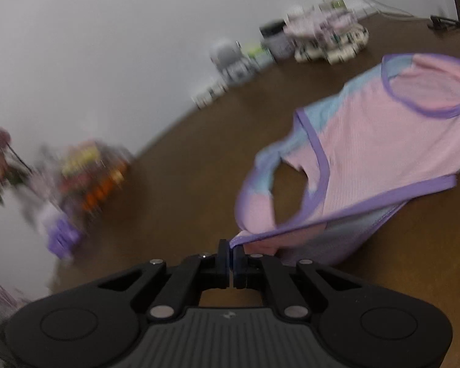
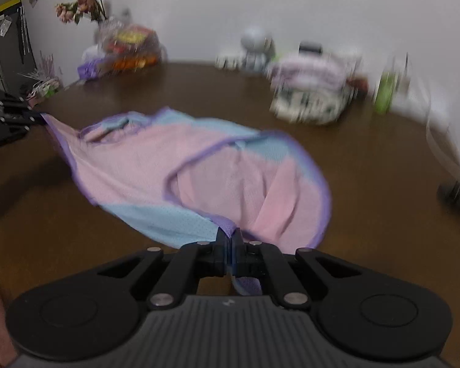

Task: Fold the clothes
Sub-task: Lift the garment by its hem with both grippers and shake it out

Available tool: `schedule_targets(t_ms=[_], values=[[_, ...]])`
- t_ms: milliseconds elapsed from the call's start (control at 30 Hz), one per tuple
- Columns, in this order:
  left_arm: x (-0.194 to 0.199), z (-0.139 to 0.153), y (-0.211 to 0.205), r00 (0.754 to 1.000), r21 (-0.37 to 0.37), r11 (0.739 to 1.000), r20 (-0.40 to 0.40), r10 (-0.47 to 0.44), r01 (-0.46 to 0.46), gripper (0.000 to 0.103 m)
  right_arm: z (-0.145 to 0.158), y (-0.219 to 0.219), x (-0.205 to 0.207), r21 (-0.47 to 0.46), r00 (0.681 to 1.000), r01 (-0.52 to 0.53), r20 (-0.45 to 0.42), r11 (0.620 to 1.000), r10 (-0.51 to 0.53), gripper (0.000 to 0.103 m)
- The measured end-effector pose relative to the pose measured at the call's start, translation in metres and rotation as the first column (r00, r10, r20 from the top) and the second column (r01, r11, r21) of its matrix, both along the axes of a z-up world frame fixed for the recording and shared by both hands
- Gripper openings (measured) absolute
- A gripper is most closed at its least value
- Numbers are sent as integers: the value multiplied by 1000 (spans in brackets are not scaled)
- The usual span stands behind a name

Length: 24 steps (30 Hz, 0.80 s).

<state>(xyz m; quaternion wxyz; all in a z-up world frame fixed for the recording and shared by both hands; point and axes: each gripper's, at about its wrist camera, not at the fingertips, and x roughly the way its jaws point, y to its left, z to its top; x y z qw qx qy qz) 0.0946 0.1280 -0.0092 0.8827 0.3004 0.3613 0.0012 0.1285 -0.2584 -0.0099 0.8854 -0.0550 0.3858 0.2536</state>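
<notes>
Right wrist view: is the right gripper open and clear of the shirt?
No, the right gripper is shut on the purple hem of the pink and blue shirt, with fabric pinched between its fingers.

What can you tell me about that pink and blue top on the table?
The top is sleeveless, of pink and pale blue mesh-like fabric with purple binding at neck, armholes and hem. It lies spread and rumpled on the brown table, partly lifted. The left gripper pinches one purple hem corner and the right gripper another purple edge.
</notes>
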Motion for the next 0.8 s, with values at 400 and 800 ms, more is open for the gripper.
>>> schedule_targets(t_ms=[400, 800], values=[[-31, 3, -8, 999, -57, 997, 14, -52, 53, 1, -15, -13, -22, 36, 998, 66, -23, 997, -65, 4], [-50, 14, -23, 987, -139, 981, 99, -123, 136, 1, 12, 36, -34, 97, 996, -74, 60, 993, 69, 33]])
